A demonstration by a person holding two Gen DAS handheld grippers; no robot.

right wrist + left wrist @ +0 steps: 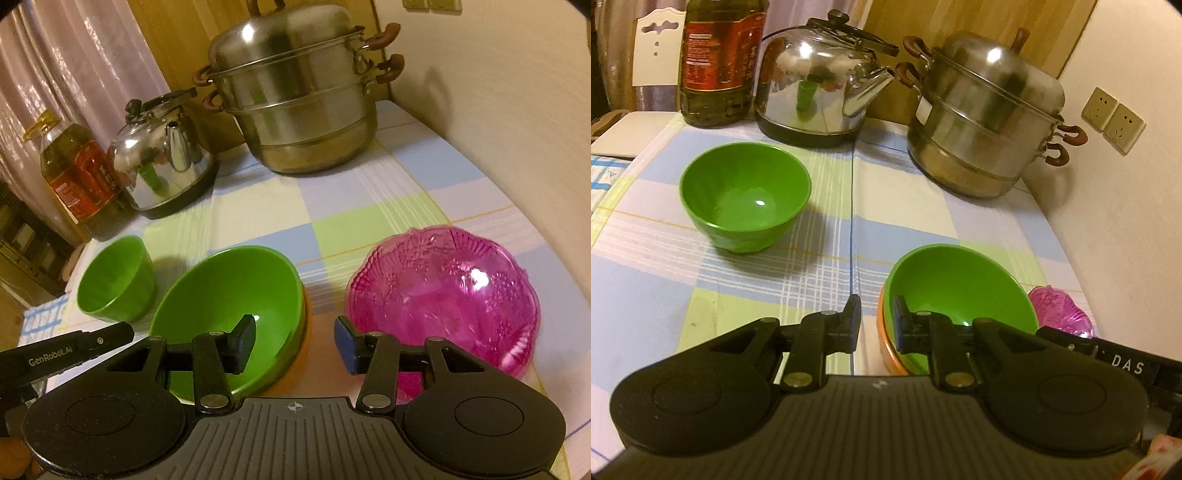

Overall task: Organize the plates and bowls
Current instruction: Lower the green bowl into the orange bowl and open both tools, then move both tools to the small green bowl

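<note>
Hovering over the counter (369, 192), right gripper (295, 343) gapes empty; left gripper (876, 325) narrowly parted, seemingly off the wide green bowl (960, 288).

Greens, one magenta, and steel on a pastel check.

The cloth (901, 221) on the bench is checked in pale blue, light green, lilac and white, with thin yellow lines. The small bowl (744, 199) is plain bright green; the wide bowl (229, 306) is the same green, nested in an orange one (888, 350). The glass bowl (443, 302) is clear magenta with an embossed floral pattern. Kettle (820, 85) and steamer (295, 99) are shiny silver, the steamer's handles brown. The oil bottle (77, 181) is olive-yellow with a red label. Both grippers are black; a right finger (345, 345) has a blue pad.
</note>
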